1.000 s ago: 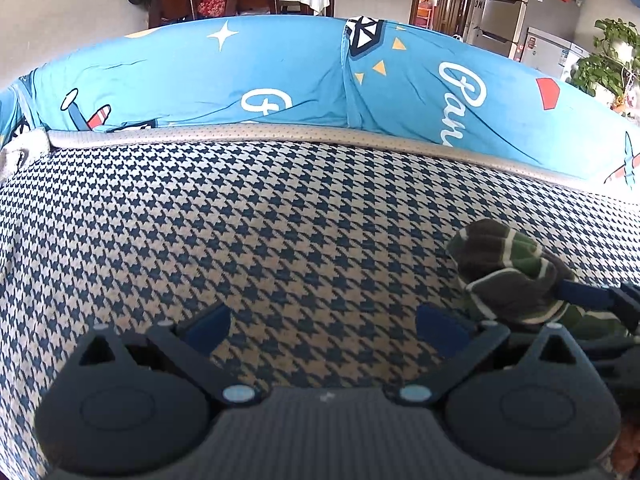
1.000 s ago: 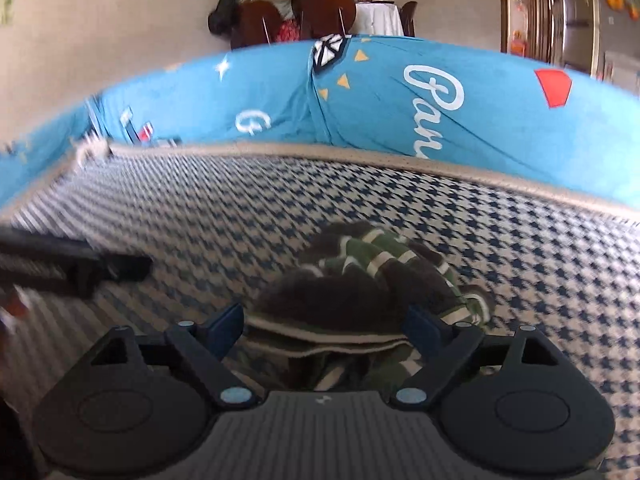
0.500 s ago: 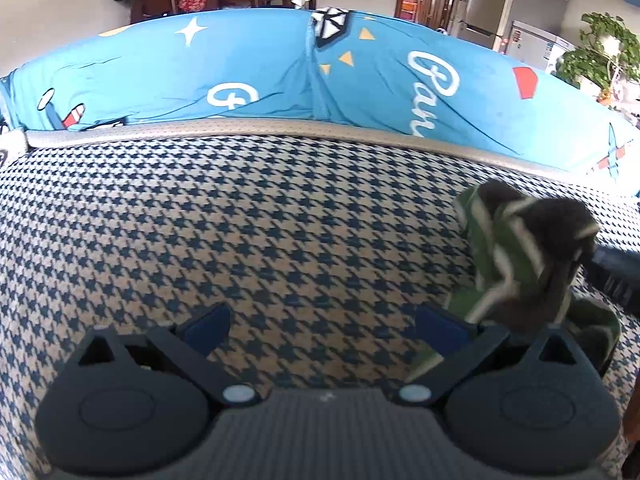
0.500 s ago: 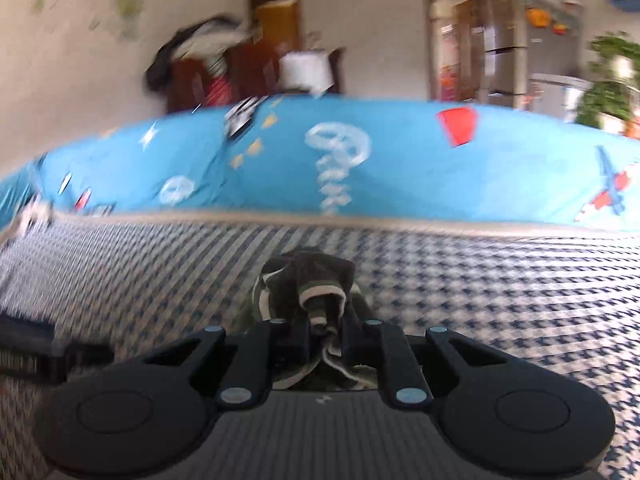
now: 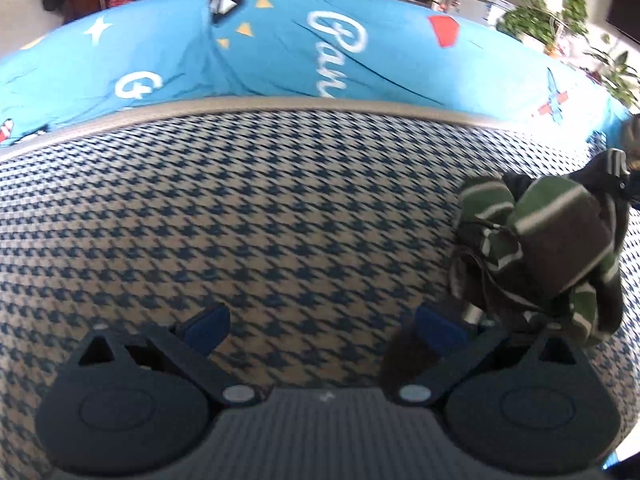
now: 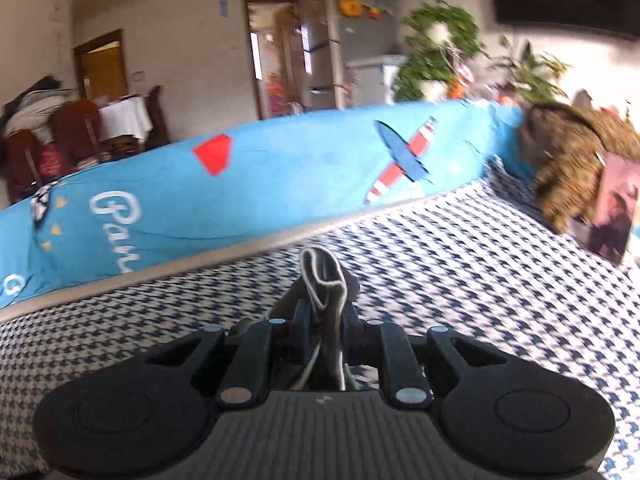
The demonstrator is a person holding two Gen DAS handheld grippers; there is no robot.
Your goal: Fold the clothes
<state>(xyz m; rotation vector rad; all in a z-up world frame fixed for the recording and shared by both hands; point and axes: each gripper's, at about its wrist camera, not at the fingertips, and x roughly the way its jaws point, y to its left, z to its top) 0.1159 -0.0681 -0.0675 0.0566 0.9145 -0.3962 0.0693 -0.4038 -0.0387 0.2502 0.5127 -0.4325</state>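
Note:
A green, brown and white striped garment (image 5: 540, 248) hangs bunched at the right of the left wrist view, lifted off the houndstooth sofa seat (image 5: 240, 208). My right gripper (image 6: 324, 316) pinches a fold of this garment (image 6: 324, 276), which sticks up between its fingers; its jaws are opening slightly while the pads still press the cloth. My left gripper (image 5: 322, 326) stands open over the seat, left of the hanging garment. A dark flap of cloth lies beside its right finger (image 5: 440, 326).
A blue printed cover (image 5: 280, 48) drapes the sofa back. At the seat's far right sit a brown furry bundle (image 6: 572, 160) and an upright picture (image 6: 612, 212). Behind the sofa stand plants (image 6: 436, 44), a fridge and dining chairs (image 6: 76, 128).
The right gripper shut on the garment, raised it off the seat and swung right with a roll. The left gripper stayed open and moved closer to the garment.

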